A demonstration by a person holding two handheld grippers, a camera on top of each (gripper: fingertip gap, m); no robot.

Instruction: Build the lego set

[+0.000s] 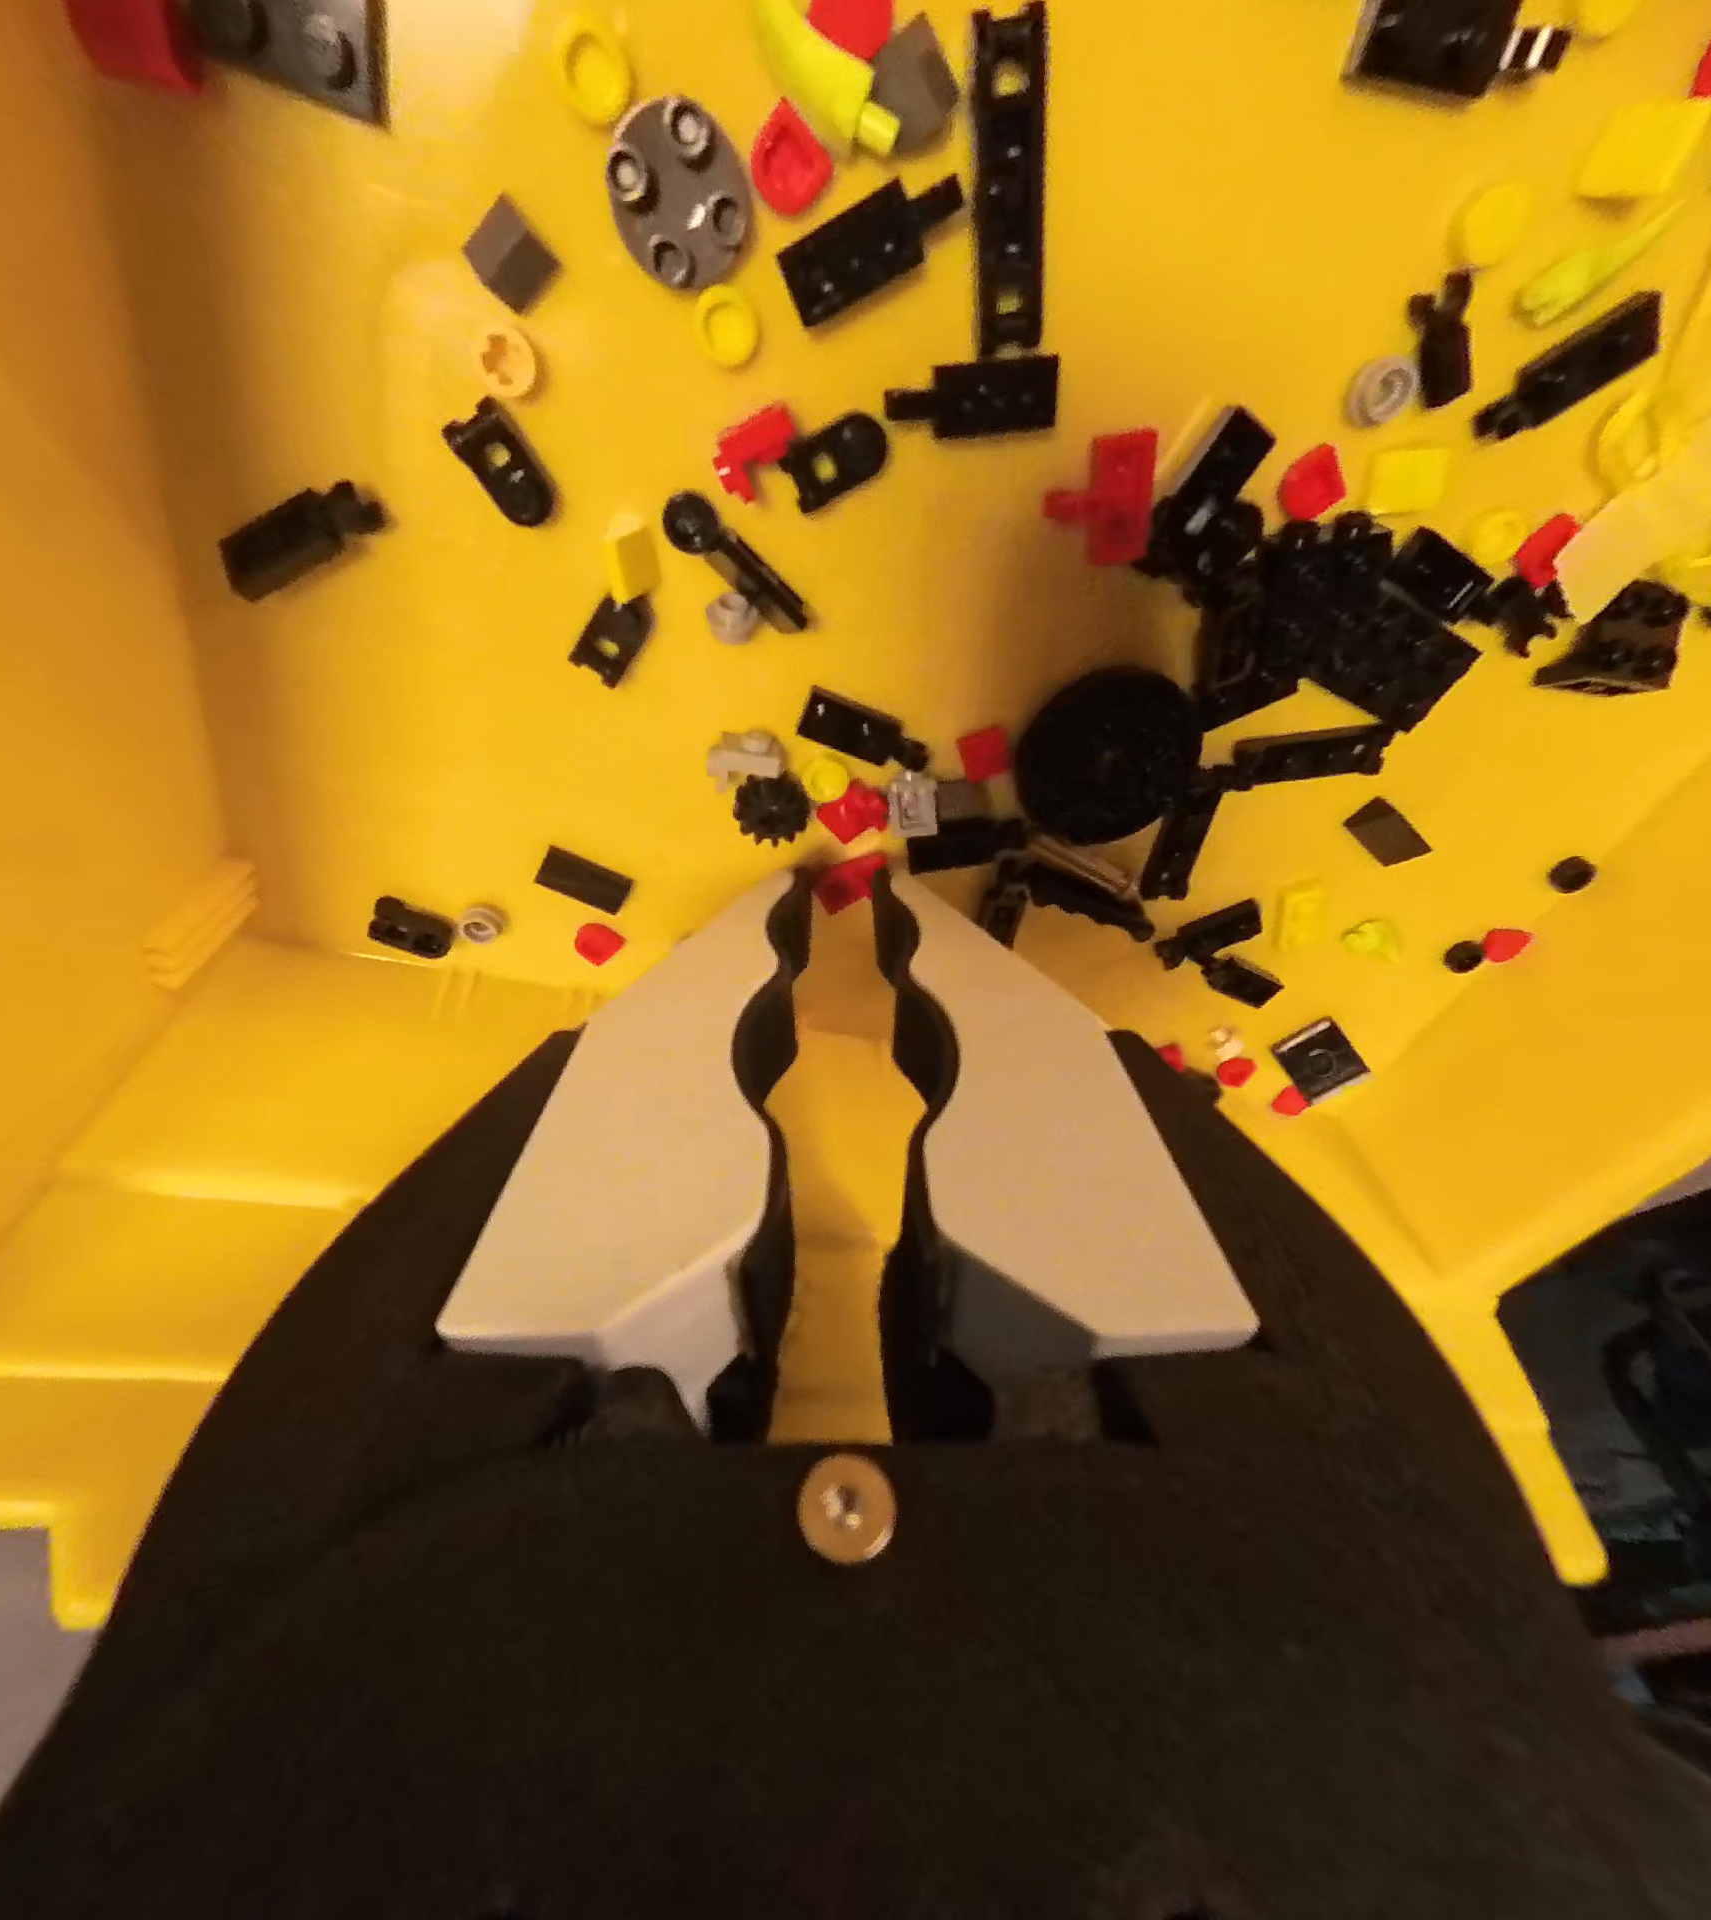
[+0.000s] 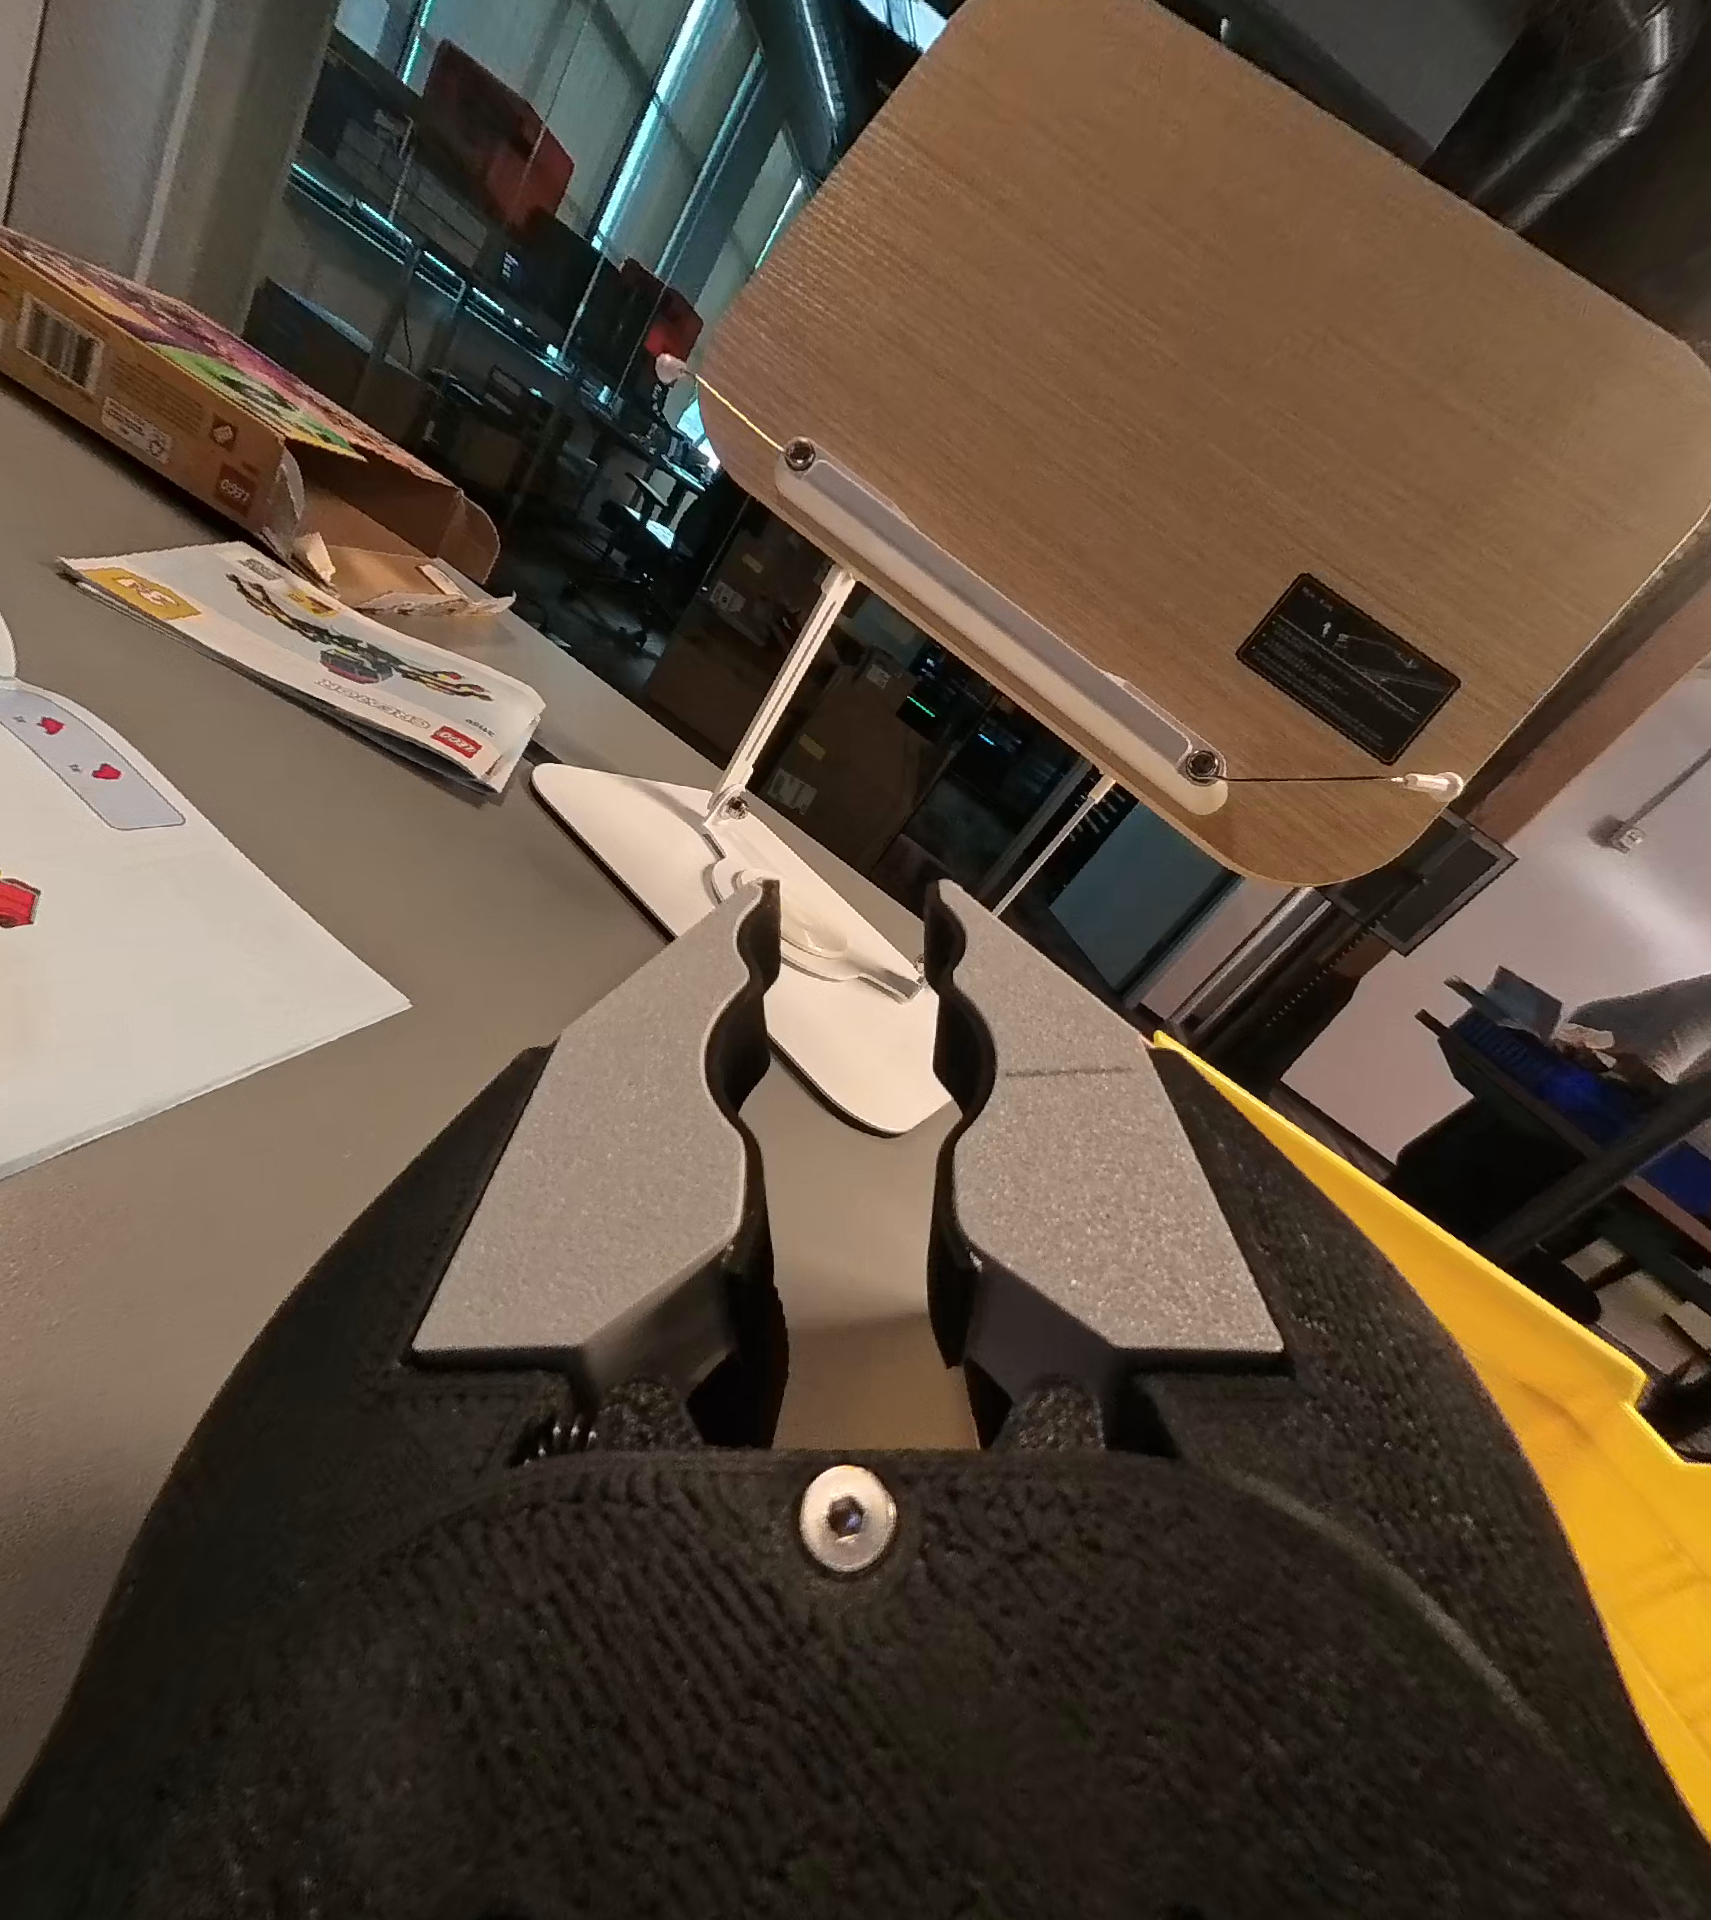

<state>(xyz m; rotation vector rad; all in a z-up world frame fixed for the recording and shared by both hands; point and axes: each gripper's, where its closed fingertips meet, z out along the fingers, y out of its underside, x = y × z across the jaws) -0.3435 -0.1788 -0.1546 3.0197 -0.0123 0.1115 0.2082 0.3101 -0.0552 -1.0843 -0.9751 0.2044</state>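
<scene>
Fingertips of the left gripper [image 1: 843,883] stand a narrow gap apart over the yellow tray [image 1: 331,665], with a small red piece [image 1: 849,881] between them, though whether they pinch it cannot be told. Just beyond lie a black gear [image 1: 770,809], a black wheel [image 1: 1109,756] and a partly built black assembly [image 1: 1339,613], with loose black, red, yellow and grey pieces scattered farther across the tray. The right gripper [image 2: 851,914] hangs empty with its jaws apart above the grey table [image 2: 477,862], the tray's yellow edge [image 2: 1516,1455] at its right, an open instruction page [image 2: 103,935] to its left, and farther off a white stand [image 2: 830,997] carrying a wooden board [image 2: 1246,416], a folded booklet [image 2: 331,655] and a torn cardboard box [image 2: 165,384].
</scene>
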